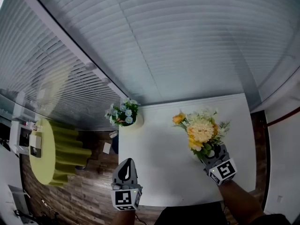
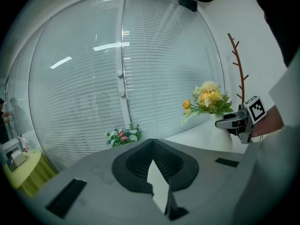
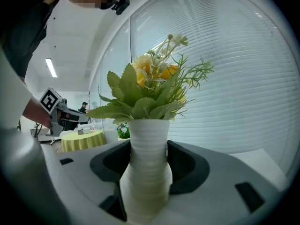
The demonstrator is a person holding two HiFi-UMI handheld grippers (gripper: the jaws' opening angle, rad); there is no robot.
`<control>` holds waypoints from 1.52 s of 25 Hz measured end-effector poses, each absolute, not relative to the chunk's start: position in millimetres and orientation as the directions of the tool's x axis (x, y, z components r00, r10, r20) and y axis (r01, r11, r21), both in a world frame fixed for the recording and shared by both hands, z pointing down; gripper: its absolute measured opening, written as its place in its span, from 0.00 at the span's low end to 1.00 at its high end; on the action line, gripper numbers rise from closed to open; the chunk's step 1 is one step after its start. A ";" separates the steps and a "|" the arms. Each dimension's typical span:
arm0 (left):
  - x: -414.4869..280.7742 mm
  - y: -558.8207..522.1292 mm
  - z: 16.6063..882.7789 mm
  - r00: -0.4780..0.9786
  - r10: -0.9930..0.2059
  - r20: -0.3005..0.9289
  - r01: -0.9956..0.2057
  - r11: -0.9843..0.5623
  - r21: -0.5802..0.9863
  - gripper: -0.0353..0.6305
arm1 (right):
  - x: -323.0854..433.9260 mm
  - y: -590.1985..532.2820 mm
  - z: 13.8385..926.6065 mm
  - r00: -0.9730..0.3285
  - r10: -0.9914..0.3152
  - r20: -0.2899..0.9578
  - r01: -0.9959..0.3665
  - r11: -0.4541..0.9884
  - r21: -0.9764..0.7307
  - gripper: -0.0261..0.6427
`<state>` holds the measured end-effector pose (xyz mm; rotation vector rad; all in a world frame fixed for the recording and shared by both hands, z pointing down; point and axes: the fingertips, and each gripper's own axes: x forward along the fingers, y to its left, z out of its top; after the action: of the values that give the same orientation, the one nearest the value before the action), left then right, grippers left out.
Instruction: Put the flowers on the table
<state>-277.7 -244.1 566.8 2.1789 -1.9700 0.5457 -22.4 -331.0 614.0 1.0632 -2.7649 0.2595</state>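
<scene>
My L gripper (image 1: 125, 168) is idling shut & empty at the table's (image 1: 159, 144) near-left edge. With my R gripper (image 3: 147, 172) I'm clamping the white vase (image 3: 147, 135) by its waist, long axis upright, flowers (image 3: 152, 78) above the jaws. Vase base is seemingly resting on the tabletop, right side. Small flower pot (image 1: 124, 112) is sitting at the far-left corner

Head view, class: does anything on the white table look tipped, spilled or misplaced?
Nothing stands out. The vase of yellow flowers stands upright in the right hand-held gripper, and the small blue-flowered pot sits upright at the table corner.
</scene>
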 end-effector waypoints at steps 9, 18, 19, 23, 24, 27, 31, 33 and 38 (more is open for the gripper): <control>-272.7 -232.8 561.8 0.085 -0.931 0.355 -0.984 -0.134 -0.114 0.05 | -19.9 -314.3 612.7 -0.712 -0.654 0.256 -0.683 0.730 -0.036 0.42; -277.9 -209.0 551.0 0.097 -0.938 0.333 -0.983 -0.143 -0.117 0.05 | -10.9 -295.5 616.6 -0.686 -0.670 0.285 -0.709 0.703 -0.056 0.46; -279.0 -205.7 549.1 0.096 -0.939 0.330 -0.983 -0.141 -0.117 0.05 | -9.8 -293.0 617.8 -0.682 -0.671 0.291 -0.712 0.699 -0.059 0.48; -280.8 -195.3 542.4 0.097 -0.945 0.314 -0.982 -0.141 -0.122 0.05 | -0.9 -281.7 621.4 -0.667 -0.682 0.300 -0.727 0.683 -0.066 0.51; -280.8 -194.2 540.9 0.098 -0.946 0.309 -0.983 -0.141 -0.119 0.05 | 2.1 -279.4 620.4 -0.664 -0.685 0.300 -0.731 0.679 -0.066 0.52; -278.9 -191.1 534.7 0.103 -0.951 0.291 -0.984 -0.140 -0.109 0.05 | 10.8 -271.3 613.6 -0.652 -0.698 0.296 -0.743 0.667 -0.064 0.53; -276.6 -188.5 525.7 0.106 -0.960 0.261 -0.987 -0.134 -0.092 0.05 | 21.8 -259.6 598.3 -0.638 -0.714 0.289 -0.756 0.652 -0.060 0.53; -273.8 -188.9 521.8 0.108 -0.963 0.247 -0.988 -0.131 -0.079 0.05 | 30.0 -256.0 588.5 -0.629 -0.722 0.289 -0.764 0.643 -0.058 0.53; -262.3 -186.5 510.3 0.128 -0.967 0.221 -0.988 -0.144 -0.057 0.05 | 50.3 -243.8 557.3 -0.614 -0.739 0.276 -0.773 0.634 -0.021 0.53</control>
<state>-262.3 -186.5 510.3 2.2801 -1.9843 0.3125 50.3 -243.8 557.3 1.2319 -2.6147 0.2010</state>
